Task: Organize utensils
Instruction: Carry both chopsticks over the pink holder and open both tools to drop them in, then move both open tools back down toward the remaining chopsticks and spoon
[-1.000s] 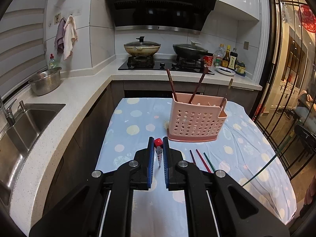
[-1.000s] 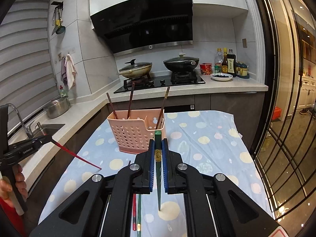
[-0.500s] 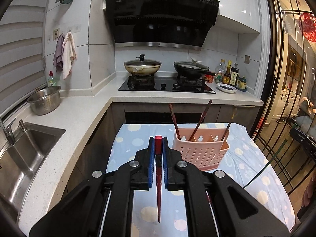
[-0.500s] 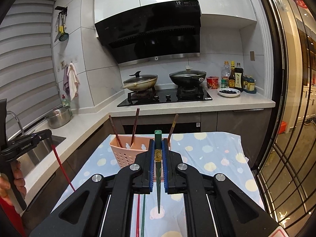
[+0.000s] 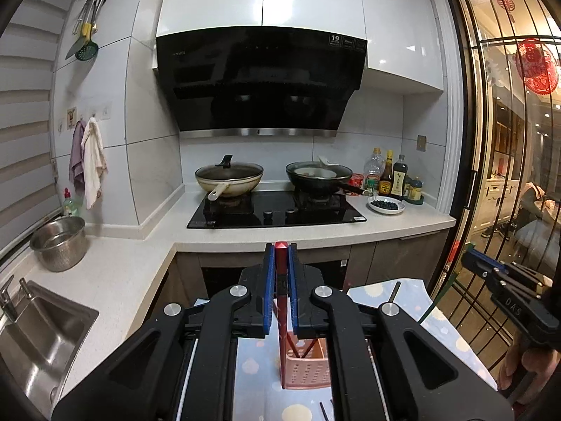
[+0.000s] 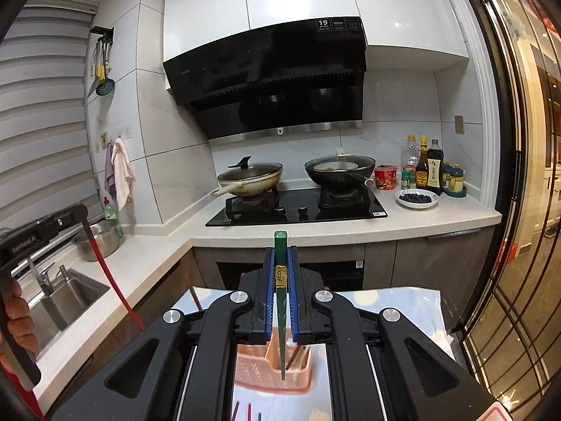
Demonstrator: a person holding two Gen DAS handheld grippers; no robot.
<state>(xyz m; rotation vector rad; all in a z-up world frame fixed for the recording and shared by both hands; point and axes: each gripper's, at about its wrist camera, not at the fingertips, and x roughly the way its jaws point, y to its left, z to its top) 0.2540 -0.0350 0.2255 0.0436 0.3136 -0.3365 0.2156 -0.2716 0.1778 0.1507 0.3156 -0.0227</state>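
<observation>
Chopsticks are the work here: one red, one green, each pinched in its own tongs. The left tongs (image 5: 280,280) are clamped narrow on the red chopstick (image 5: 281,315), which stands nearly upright between the blue pads, its blunt end poking out at 12 o'clock and its tip hanging down at 6 o'clock in front of the pink basket (image 5: 308,368). The right tongs (image 6: 280,280) are pressed tight on the green chopstick (image 6: 280,315), gripped at its gold band, blunt end up, tip pointing down over the basket (image 6: 273,368). Dark chopsticks (image 6: 296,352) lean inside the basket, which stands on the table (image 6: 403,301) with its dotted blue cloth. Loose chopsticks (image 6: 249,410) lie on the cloth at 6 o'clock of the basket. In the right view the left tongs show at 9 o'clock with a hand (image 6: 17,319) on the grip; in the left view the right tongs show at 3 o'clock. Beyond, at 12 o'clock, two woks (image 5: 229,177) sit on the stove.
</observation>
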